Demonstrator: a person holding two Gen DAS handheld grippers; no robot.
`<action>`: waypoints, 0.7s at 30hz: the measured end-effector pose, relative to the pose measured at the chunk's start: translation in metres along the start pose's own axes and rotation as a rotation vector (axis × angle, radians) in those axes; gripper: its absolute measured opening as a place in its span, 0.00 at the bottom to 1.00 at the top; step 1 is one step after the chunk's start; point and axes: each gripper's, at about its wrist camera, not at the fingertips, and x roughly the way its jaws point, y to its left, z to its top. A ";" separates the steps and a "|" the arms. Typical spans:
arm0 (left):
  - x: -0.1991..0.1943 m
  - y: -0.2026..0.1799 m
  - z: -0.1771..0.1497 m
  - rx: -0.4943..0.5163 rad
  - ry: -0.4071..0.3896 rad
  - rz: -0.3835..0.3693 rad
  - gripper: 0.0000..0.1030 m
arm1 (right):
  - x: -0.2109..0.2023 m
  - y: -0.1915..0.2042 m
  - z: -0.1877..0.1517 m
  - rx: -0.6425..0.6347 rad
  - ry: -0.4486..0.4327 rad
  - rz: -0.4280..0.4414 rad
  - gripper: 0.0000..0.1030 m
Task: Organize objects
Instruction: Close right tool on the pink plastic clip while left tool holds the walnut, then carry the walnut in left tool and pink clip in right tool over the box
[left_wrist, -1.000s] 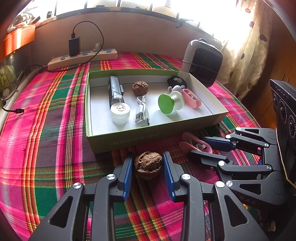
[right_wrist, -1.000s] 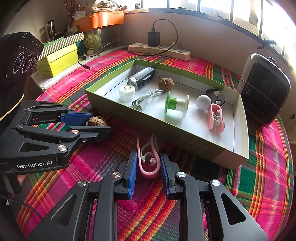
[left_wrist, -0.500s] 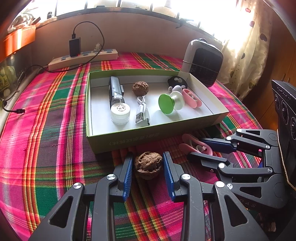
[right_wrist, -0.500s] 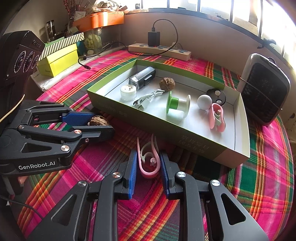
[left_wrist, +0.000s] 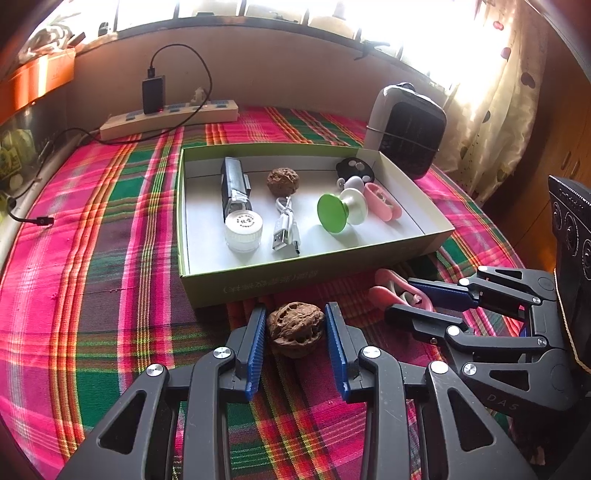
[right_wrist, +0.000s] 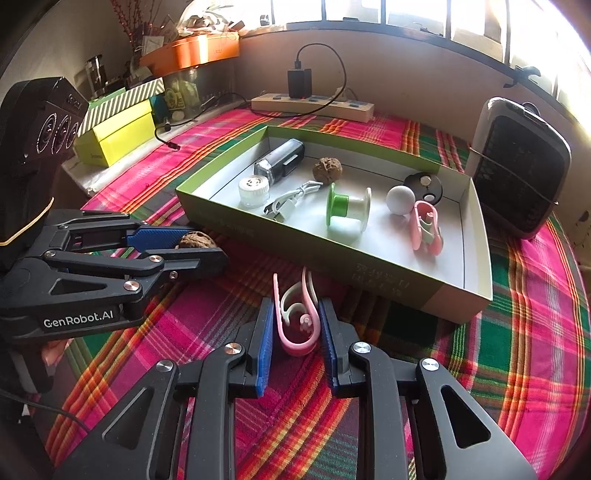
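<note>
A brown walnut lies on the plaid cloth just in front of the green cardboard box. My left gripper is shut on it, a blue pad against each side. To its right, a pink and white clip rests on the cloth, and my right gripper is shut on it. In the right wrist view the left gripper and its walnut show at the left. The box holds a second walnut, a white jar, a USB cable, a green spool and another pink clip.
A small black fan heater stands behind the box's right corner. A power strip with a charger and cables lies along the back wall. Yellow boxes sit on the ledge to the left. A curtain hangs at the right.
</note>
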 end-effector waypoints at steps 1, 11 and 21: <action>-0.002 -0.002 -0.001 0.001 -0.003 0.000 0.28 | -0.001 -0.002 0.000 0.009 -0.004 0.002 0.24; -0.016 -0.010 0.006 0.009 -0.036 0.007 0.28 | -0.018 -0.009 0.002 0.033 -0.043 0.010 0.24; -0.014 -0.019 0.023 0.020 -0.054 -0.008 0.28 | -0.031 -0.031 0.011 0.086 -0.084 -0.034 0.24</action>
